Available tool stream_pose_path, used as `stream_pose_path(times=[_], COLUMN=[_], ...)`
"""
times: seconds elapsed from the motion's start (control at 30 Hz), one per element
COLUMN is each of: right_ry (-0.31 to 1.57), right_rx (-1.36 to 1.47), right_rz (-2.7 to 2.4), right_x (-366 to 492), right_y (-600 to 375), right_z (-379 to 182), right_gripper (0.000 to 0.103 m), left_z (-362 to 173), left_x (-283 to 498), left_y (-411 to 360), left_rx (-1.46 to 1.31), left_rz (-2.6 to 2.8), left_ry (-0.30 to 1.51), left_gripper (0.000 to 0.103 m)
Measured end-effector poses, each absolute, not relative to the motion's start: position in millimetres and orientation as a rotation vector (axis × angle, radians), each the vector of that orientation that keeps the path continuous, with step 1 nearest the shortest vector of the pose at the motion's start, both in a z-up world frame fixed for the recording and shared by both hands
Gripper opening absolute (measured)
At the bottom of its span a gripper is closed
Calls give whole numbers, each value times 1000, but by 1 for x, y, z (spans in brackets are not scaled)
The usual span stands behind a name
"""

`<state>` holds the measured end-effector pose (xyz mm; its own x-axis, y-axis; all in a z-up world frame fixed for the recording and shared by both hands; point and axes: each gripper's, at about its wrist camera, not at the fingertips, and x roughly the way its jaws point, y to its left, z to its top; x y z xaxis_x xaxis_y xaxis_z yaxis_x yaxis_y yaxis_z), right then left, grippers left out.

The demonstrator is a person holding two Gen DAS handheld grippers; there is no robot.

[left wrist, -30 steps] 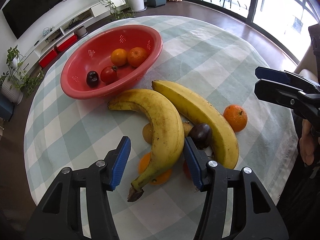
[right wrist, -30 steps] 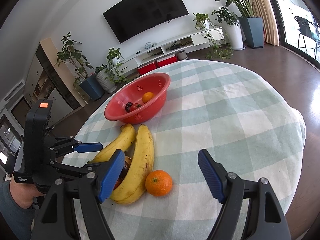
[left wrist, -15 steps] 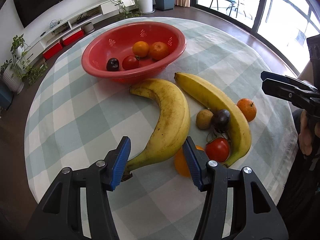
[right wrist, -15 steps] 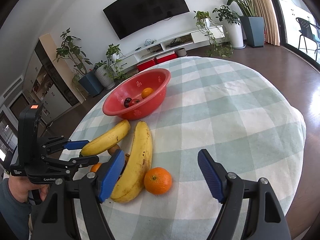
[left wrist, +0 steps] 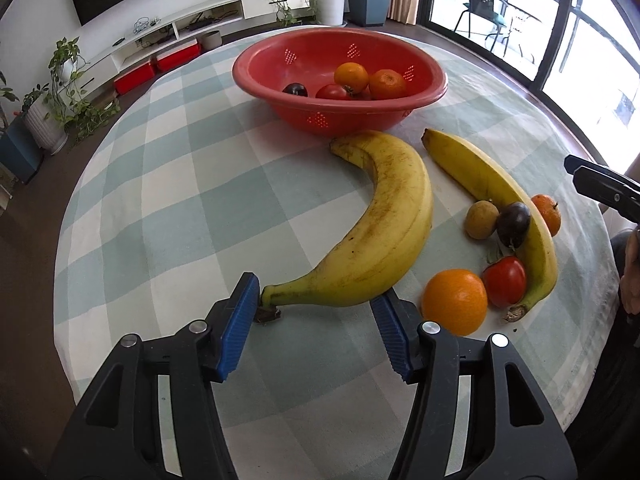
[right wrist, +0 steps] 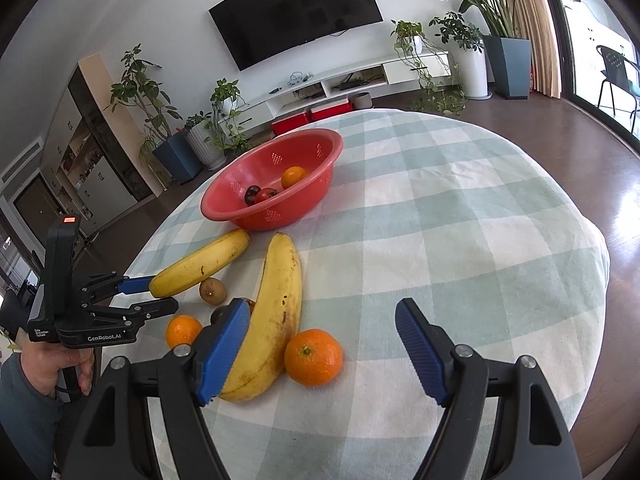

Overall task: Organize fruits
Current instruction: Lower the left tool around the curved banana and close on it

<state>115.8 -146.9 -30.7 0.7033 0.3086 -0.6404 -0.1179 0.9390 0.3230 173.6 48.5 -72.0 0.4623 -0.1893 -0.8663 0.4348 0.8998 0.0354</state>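
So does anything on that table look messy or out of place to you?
Nothing is spilled or damaged. The one untidy thing: the red bowl holds only a few small fruits, while two bananas, oranges, a tomato and other small fruit lie loose on the checked tablecloth.

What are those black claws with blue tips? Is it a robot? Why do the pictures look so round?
It's not a robot. A person holds a grabbing tool in each hand, and a wide-eyed camera on each tool bends the picture. One picture looks along the left tool, the other along the right tool. On the checked table lie a spotted banana, a second banana, two oranges, a tomato and two small fruits. The red bowl holds more. The left tool's fingers have just been opening, with the spotted banana's stem between them. The right tool is open and empty.
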Motion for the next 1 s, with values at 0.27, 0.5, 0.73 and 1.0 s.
stream_pose_path(times=[0.27, 0.5, 0.73, 1.0], right_ry=[767, 769, 769, 770], right_rx=[215, 204, 197, 198], right_rz=[235, 234, 234, 233], right_x=[116, 115, 114, 114], right_y=[-139, -138, -137, -135], right_z=[-32, -31, -31, -31], right_gripper=[79, 79, 79, 79], left_z=[-76, -74, -41, -22], left_x=[149, 123, 112, 155], left_y=[43, 43, 34, -13], left_rx=[270, 216, 283, 478], left_rz=[-434, -396, -414, -455], left_ry=[1021, 1011, 930, 941], left_gripper=[65, 67, 77, 87])
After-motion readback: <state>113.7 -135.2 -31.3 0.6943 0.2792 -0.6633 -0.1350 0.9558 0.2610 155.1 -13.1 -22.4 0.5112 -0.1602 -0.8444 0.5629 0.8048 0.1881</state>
